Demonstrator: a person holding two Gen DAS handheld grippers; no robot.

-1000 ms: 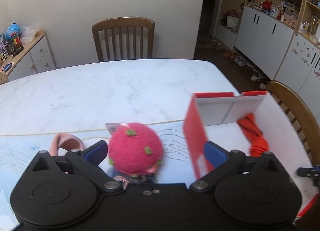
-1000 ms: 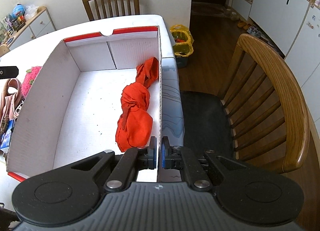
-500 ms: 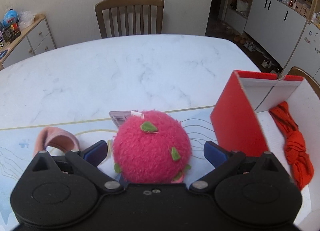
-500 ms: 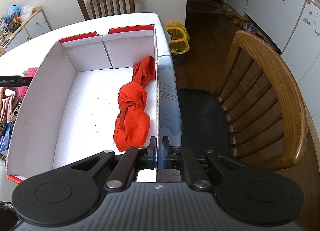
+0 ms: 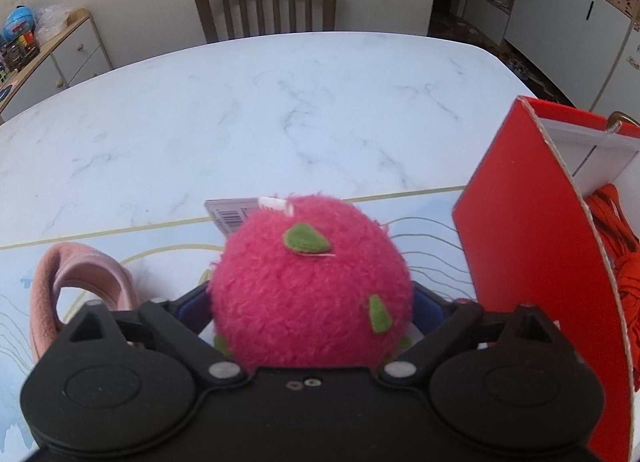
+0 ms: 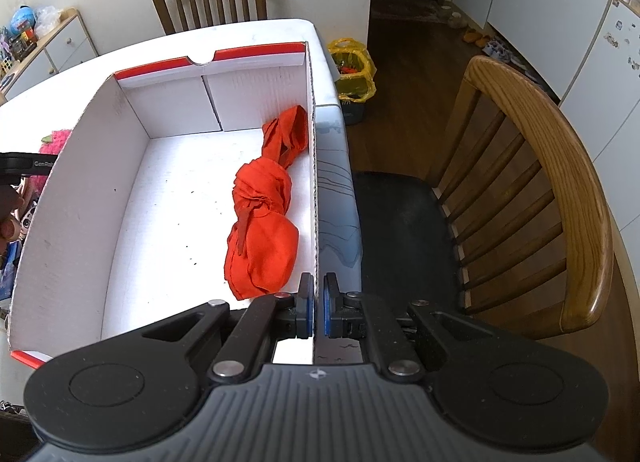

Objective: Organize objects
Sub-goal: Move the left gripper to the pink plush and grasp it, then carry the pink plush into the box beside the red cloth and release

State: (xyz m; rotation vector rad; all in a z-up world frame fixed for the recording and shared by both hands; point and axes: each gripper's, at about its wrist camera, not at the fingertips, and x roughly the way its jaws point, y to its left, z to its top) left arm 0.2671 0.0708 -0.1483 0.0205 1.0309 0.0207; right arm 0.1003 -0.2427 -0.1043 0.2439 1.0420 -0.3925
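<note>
A fuzzy pink plush ball with green spots (image 5: 310,290) fills the gap between the blue pads of my left gripper (image 5: 312,304), which is shut on it. The plush also peeks over the box's left wall in the right wrist view (image 6: 56,140). A red box with a white inside (image 6: 120,198) stands to the right of the plush (image 5: 532,254). A knotted orange cloth (image 6: 264,218) lies in the box along its right wall. My right gripper (image 6: 315,308) is shut on that right wall (image 6: 311,166) near its front end.
A pink strap (image 5: 68,282) lies left of the plush. A barcode tag (image 5: 230,214) lies behind it. Small items lie left of the box (image 6: 20,218). Wooden chairs stand at the far side (image 5: 266,0) and at the right (image 6: 532,198). The table's right edge runs beside the box.
My left gripper has moved in around the plush ball and closed on it. The box now sits further right in its view. My right gripper has stayed clamped on the box wall.
</note>
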